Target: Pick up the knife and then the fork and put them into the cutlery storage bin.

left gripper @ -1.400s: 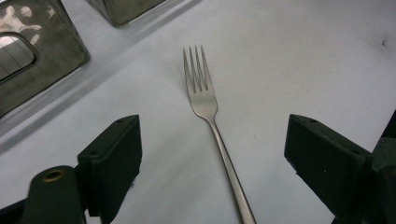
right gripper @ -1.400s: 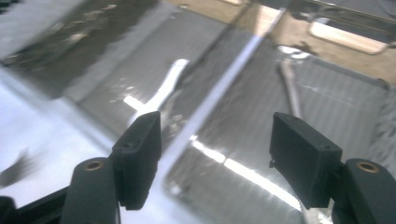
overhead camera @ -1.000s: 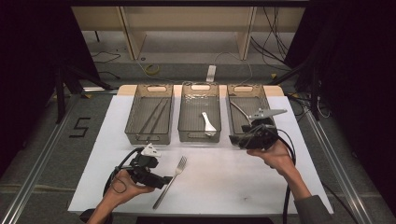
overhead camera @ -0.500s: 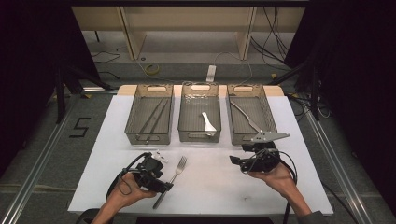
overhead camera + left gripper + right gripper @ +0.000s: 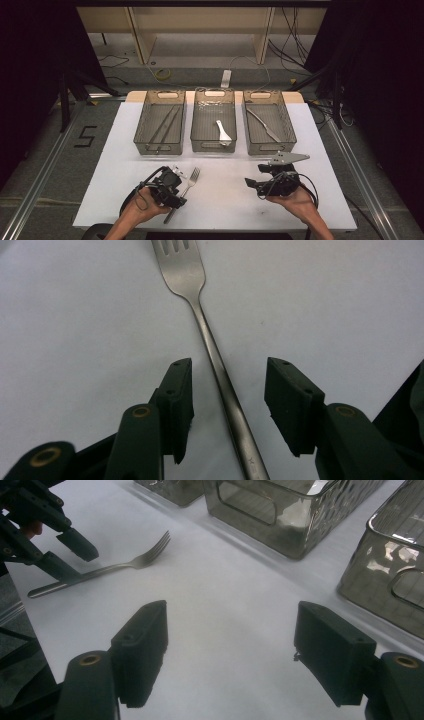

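**High view: fork not yet gripped, sorting nearly done**

You already have cutlery in all three baskets: chopsticks [image 5: 162, 127] in the left basket [image 5: 144, 125], a spoon [image 5: 223, 132] in the middle basket [image 5: 200, 127], a knife [image 5: 264, 125] in the right basket [image 5: 285, 122]. Only the fork [image 5: 186, 187] lies loose on the white table [image 5: 225, 200], so it looks like the last piece to sort, and it still has to be gripped, lifted and carried to a basket.

Your left gripper [image 5: 227, 390] straddles the fork's handle. Its jaws have just been closing, yet both pads [image 5: 182, 390] stand clear of the metal, the handle running between them and the tines pointing away. Your right gripper [image 5: 230, 645] hovers with its jaws wide apart and empty, well apart from the fork.
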Available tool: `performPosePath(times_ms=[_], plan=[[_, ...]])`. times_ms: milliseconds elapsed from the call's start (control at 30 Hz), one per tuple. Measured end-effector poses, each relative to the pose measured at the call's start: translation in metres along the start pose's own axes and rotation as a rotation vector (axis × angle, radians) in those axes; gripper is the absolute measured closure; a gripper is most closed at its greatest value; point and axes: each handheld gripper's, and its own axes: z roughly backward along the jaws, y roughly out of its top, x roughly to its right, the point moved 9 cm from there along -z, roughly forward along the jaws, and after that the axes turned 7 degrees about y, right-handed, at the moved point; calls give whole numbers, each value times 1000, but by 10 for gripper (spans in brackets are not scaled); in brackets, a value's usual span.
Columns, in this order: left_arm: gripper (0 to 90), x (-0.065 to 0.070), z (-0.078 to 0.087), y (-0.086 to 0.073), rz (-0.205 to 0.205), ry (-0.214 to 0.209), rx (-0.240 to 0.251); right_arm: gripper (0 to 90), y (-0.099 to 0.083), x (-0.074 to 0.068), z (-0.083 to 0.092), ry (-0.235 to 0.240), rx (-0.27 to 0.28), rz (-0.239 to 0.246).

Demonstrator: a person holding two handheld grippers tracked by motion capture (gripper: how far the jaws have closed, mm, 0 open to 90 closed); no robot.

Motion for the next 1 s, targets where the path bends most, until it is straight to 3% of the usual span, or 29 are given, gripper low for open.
performPosePath(times_ms=[167,433,1000], plan=[[565,-2,-3,0,8,14,-15,303,-5,-4,0,5,-7,3],[601,-1,-7,-3,-12,18,-53,303,-8,-10,1,16,-13,4],[696,-3,-10,-2,-23,47,-62,304,-11,-12,1,24,-19,6]])
